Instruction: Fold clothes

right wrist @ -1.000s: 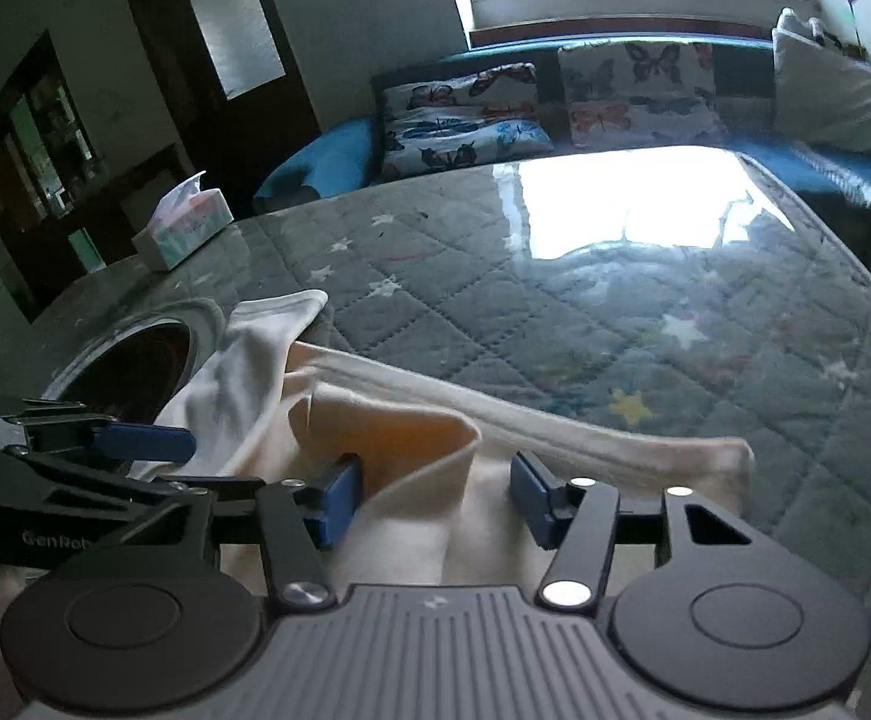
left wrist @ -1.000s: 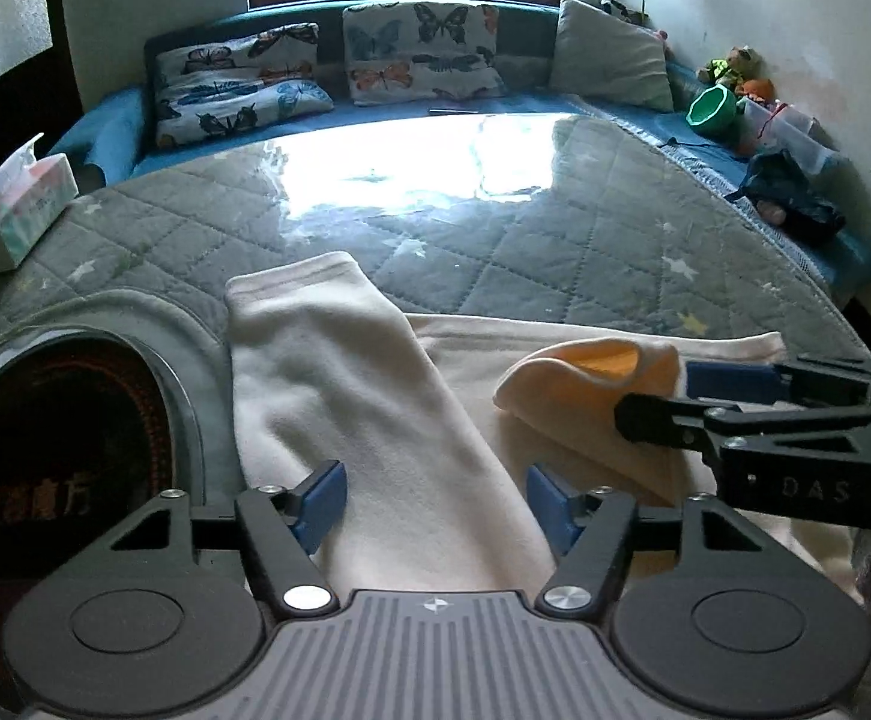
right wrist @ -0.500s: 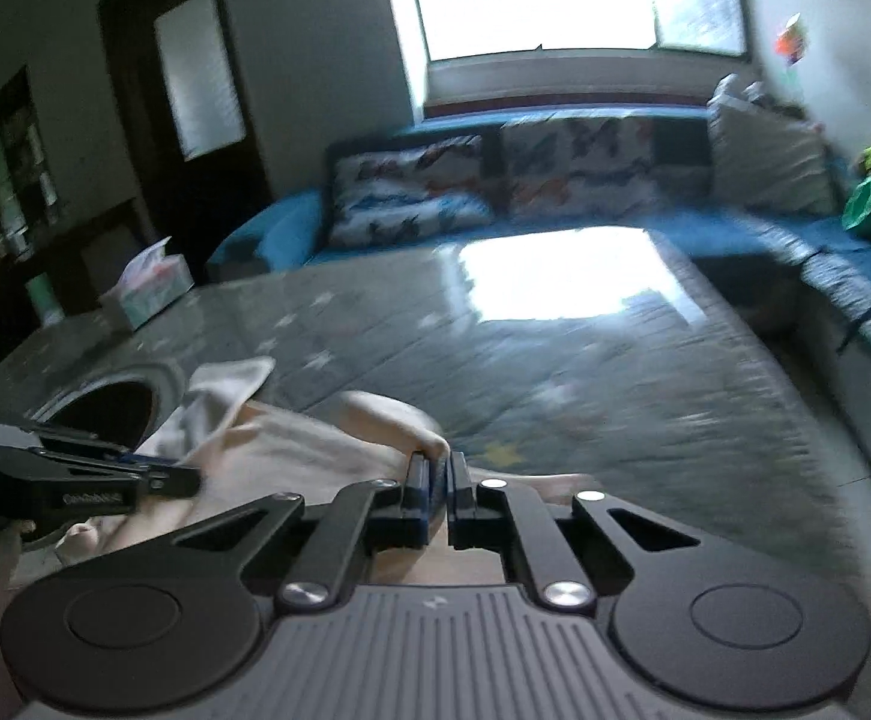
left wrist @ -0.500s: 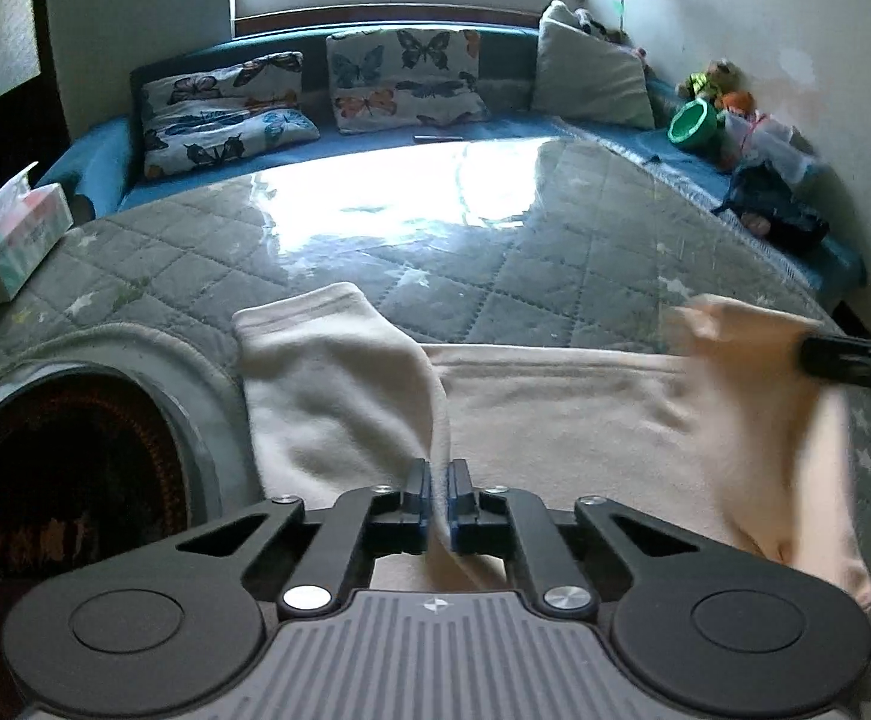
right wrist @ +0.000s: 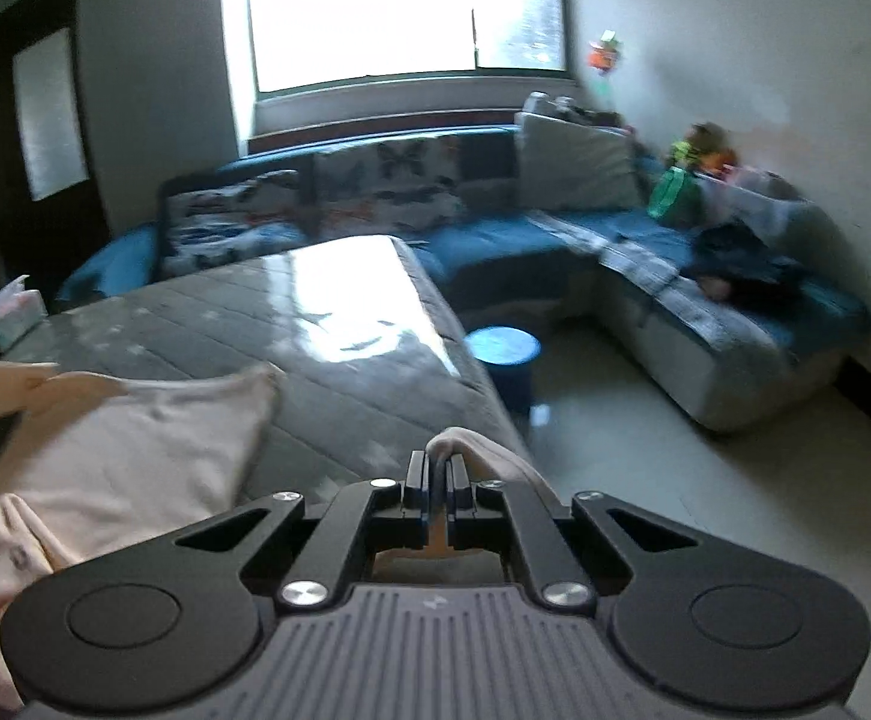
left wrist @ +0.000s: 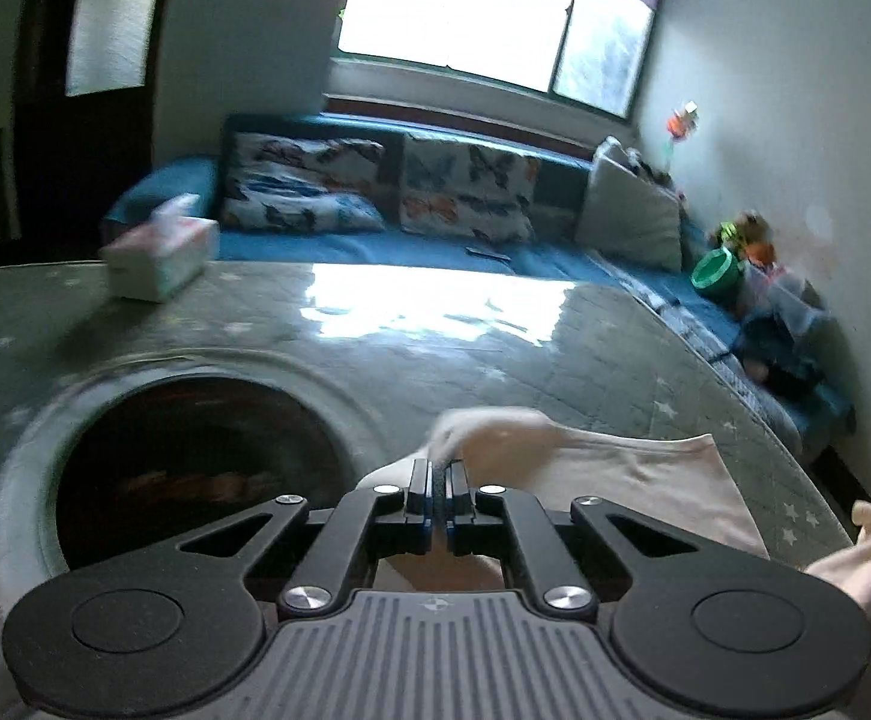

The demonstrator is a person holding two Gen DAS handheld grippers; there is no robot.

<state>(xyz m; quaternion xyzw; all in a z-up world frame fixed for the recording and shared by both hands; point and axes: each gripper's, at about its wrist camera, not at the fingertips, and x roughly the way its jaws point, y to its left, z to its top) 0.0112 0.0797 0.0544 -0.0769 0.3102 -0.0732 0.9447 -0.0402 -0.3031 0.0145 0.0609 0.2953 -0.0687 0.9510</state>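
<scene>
Holding the cream garment stretched above the quilted worktop, left gripper and right gripper jaws both clamped on fabric. Looks soft, light, floppy; best pinched at corners.

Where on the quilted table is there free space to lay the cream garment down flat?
The widest bare patch of the quilted table lies between the tissue box, the round opening and the far edge by the sofa. Near the left gripper it is crowded: the cream garment sits beside the opening.
</scene>
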